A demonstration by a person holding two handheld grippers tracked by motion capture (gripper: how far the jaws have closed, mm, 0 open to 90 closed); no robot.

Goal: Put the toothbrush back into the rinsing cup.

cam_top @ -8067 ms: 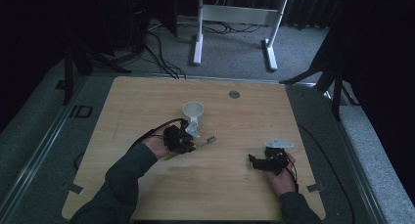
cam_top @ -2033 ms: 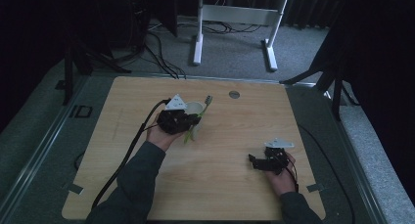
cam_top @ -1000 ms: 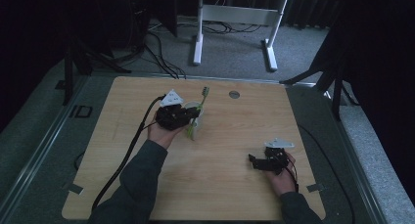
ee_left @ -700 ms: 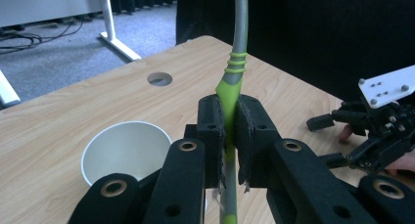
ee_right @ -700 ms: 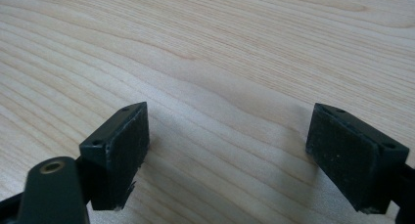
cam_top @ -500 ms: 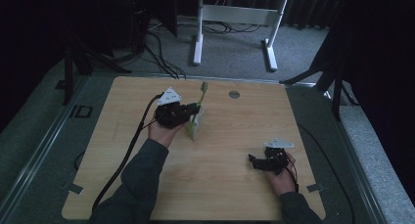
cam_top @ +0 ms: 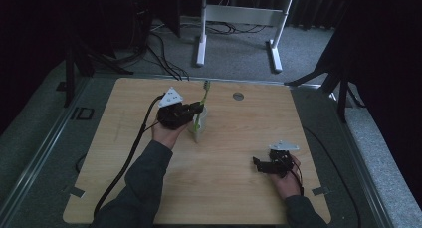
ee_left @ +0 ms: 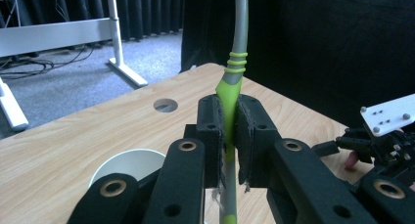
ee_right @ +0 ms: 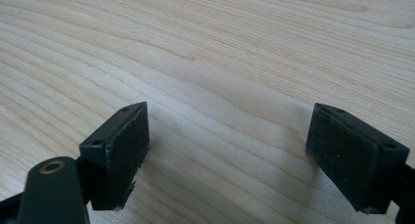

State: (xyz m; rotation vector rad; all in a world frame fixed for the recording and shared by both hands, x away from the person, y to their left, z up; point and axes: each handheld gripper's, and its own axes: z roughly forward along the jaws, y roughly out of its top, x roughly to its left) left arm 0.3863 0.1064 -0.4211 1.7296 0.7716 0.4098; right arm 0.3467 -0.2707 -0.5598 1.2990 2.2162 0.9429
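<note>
Toothbrush [ee_left: 230,94] upright, clamped in left gripper [ee_left: 226,136], seemingly above white cup [ee_left: 128,164]; right gripper [ee_right: 230,155] agape on table [ee_right: 220,48].

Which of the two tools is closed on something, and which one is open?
The left tool is closed on the green-and-grey toothbrush, held upright beside the white cup. The right tool is open over bare table.

1. The table [ee_right: 220,48] is showing pale wood with a fine wavy grain and a smooth, matt finish.
2. The toothbrush [ee_left: 230,94] is looking like smooth plastic, a green grip part running into a grey stem with a slight sheen.
3. The left gripper [ee_left: 229,136] is wearing matt black pads with rough, fraying edges.
4. The cup [ee_left: 128,166] is appearing white, matt and smooth.
</note>
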